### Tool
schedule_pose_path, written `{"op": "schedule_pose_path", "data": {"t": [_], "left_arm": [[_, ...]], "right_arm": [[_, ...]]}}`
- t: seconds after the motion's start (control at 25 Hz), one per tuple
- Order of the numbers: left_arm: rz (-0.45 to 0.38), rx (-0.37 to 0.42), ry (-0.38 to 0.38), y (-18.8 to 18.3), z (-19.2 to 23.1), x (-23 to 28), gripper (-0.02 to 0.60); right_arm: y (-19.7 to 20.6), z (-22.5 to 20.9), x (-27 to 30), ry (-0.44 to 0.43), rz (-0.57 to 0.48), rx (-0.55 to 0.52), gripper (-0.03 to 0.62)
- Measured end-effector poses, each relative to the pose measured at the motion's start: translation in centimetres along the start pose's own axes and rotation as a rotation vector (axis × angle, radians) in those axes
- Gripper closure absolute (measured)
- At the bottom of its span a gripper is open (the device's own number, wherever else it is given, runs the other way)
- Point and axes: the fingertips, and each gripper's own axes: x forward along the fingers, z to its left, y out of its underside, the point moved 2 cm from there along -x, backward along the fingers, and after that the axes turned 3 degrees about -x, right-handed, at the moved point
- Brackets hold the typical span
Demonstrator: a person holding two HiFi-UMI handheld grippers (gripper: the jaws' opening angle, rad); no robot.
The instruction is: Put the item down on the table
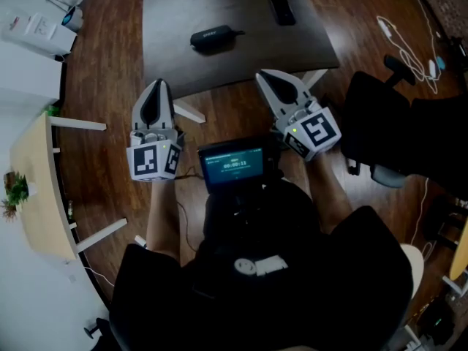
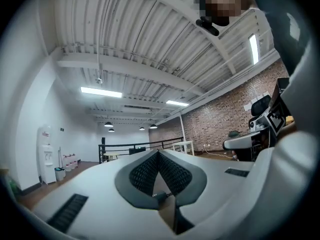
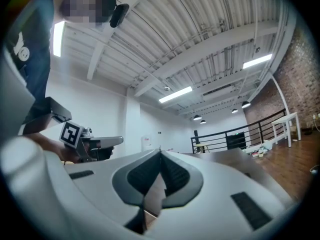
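Black item (image 1: 213,38) lies on table (image 1: 212,2); left gripper (image 1: 156,86), right gripper (image 1: 263,77) closed.

The left gripper (image 2: 158,153) points out across the room and tilts upward. Its two dark ribbed fingers (image 2: 142,173) are pressed together at the tips, with nothing between them. Just above those tips runs a black railing (image 2: 125,147). Left of the railing a white water dispenser (image 2: 47,153) stands against the wall, a small bin (image 2: 60,173) beside it. Right of the railing is a white desk (image 2: 186,145), with a brick wall (image 2: 220,119) behind it. Farther right the right gripper (image 2: 227,144) shows side-on, with its marker cube (image 2: 275,119) and a black office chair (image 2: 260,105) just above. High over the railing, strip lights (image 2: 101,92) hang under a white ribbed ceiling (image 2: 150,39).
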Motion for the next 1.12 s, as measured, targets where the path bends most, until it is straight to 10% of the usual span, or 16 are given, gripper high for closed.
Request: {"op": "schedule_pose_path", "data": {"t": [0.44,1.12], "left_arm": [[-0.044,-0.004,0.025,-2.9,-1.8,-5.6,0.580],[-0.066,-0.050,0.014,-4.9,-5.7,-29.7,0.580]], "right_arm": [[-1.0,5.4,-3.0,0.023,0.013,-0.019,0.592],[-2.4,26.7,-15.4,0.074,0.028,-0.149,0.594]]}}
